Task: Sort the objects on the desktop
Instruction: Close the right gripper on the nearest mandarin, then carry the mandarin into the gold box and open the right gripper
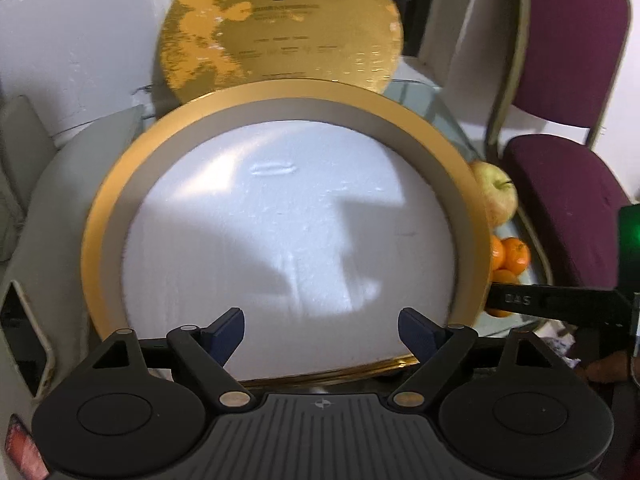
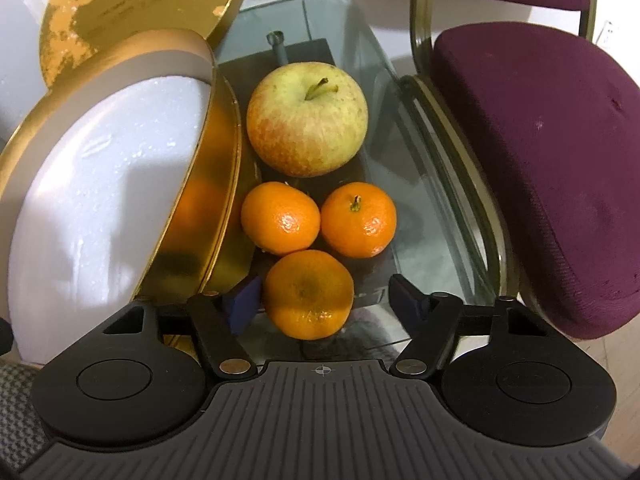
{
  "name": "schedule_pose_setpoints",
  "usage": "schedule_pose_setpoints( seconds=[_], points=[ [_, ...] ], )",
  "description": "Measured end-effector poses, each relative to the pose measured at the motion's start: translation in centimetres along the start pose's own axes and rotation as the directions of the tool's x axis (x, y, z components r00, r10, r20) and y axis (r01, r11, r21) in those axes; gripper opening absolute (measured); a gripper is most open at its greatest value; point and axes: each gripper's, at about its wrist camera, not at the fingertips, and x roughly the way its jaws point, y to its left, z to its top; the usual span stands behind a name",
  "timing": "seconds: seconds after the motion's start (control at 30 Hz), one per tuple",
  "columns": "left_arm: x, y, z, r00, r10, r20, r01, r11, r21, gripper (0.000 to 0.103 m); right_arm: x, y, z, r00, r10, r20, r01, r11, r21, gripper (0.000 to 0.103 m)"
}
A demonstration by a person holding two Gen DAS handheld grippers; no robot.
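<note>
**Gold box beside fruit on glass table**

Gold-rimmed round box point(image 2: 120, 184), lined with white foam, is seen on the glass table point(image 2: 420, 184). The right gripper point(image 2: 324, 300) is spread around the nearest orange point(image 2: 308, 294), pads apart from it. The left gripper point(image 1: 322, 330) is spread, empty, over the foam.

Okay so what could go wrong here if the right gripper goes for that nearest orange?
The right gripper is open around the nearest orange, but its left finger sits very near the gold box and may knock it. The other two oranges look to touch it, so they could roll on the glass table.
</note>
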Motion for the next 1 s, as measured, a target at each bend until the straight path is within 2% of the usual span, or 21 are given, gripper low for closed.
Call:
schedule_pose_setpoints(
  seconds=[0.1,0.33,0.43,0.73,0.9,1.0],
  points=[
    [0.1,0.4,0.0,0.999,0.048,-0.021,-0.048,0.999,-0.013,0.086,0.0,0.4,0.0,1.0,0.02,-0.002,-0.02,1.0,0.002,0.05],
    [-1.0,1.4,-0.7,0.996,0.085,-0.035,-0.086,0.996,-0.038,0.09,-0.4,0.7,-0.3,1.0,0.014,0.003,-0.014,1.0,-0.017,0.05],
    [-1.6,2.0,-1.2,0.995,0.097,-0.038,-0.099,0.994,-0.045,0.094,-1.7,0.7,-0.6,1.0,0.014,0.02,-0.014,1.0,-0.016,0.05],
    [-3.4,5.5,-3.6,0.994,0.107,-0.036,-0.111,0.987,-0.118,0.096,-6.1,1.1,-1.9,0.998,0.008,0.055,-0.006,0.999,-0.04,0.05],
    [-4.4,8.3,-4.5,0.993,0.121,-0.016,-0.122,0.979,-0.164,0.096,-8.5,2.5,-0.2,0.991,-0.003,0.132,0.009,0.999,-0.051,0.05],
    [-5.1,10.2,-4.7,0.989,0.145,0.007,-0.141,0.97,-0.196,0.097,-9.9,4.7,1.2,0.981,0.033,0.191,-0.019,0.997,-0.077,0.05]
  ],
)
